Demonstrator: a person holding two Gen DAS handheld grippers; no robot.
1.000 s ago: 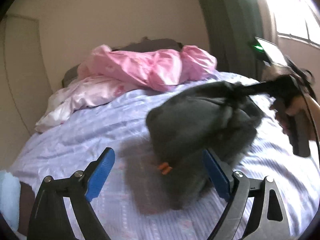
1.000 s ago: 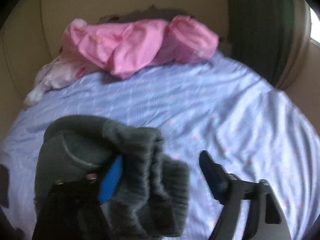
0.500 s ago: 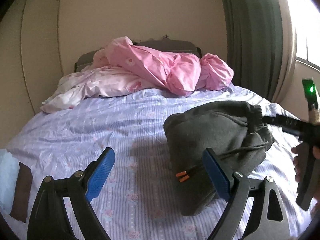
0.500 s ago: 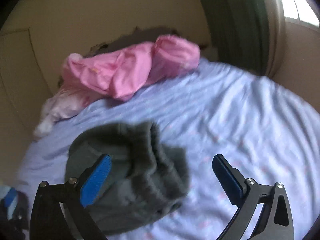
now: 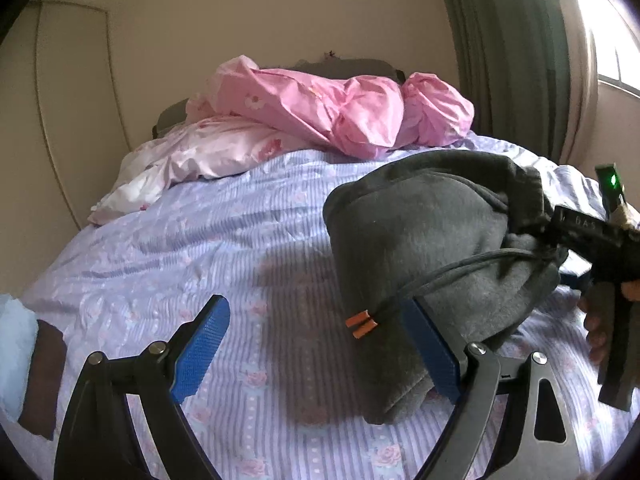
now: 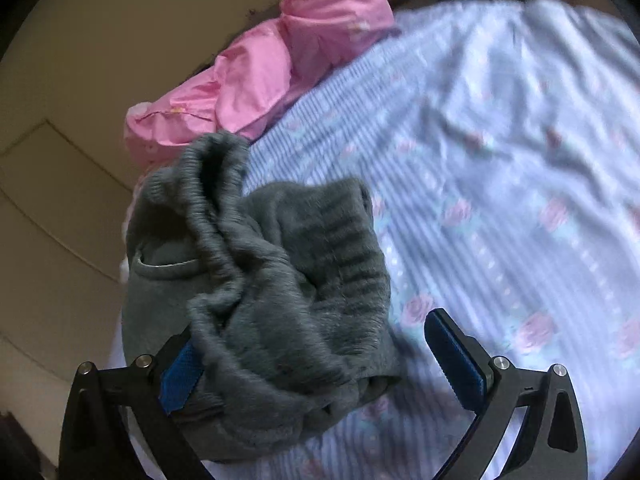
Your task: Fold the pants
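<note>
The grey sweat pants point(image 5: 420, 240) lie in a bunched heap on the lilac bed sheet point(image 5: 180, 248), right of centre in the left wrist view. Their drawstring point(image 5: 360, 323), tipped in orange, hangs off the front. My left gripper point(image 5: 316, 344) is open and holds nothing; its right pad point(image 5: 434, 354) stands just in front of the heap. My right gripper point(image 6: 320, 368) is open wide. The ribbed waistband point(image 6: 224, 216) lies slumped over its left pad point(image 6: 180, 376), while the right pad point(image 6: 456, 360) is free above the sheet.
A crumpled pink duvet point(image 5: 344, 112) and a pale pillow point(image 5: 192, 160) lie at the head of the bed. A green curtain point(image 5: 508, 48) and a window are on the right. A hand point(image 5: 600, 320) holds the right tool at the right edge. Brown and light-blue cloth point(image 5: 36, 372) sits at the left edge.
My right gripper opened and let the pants go. The heap dropped from the air onto the sheet. The right view rolled and sank toward the bed.
</note>
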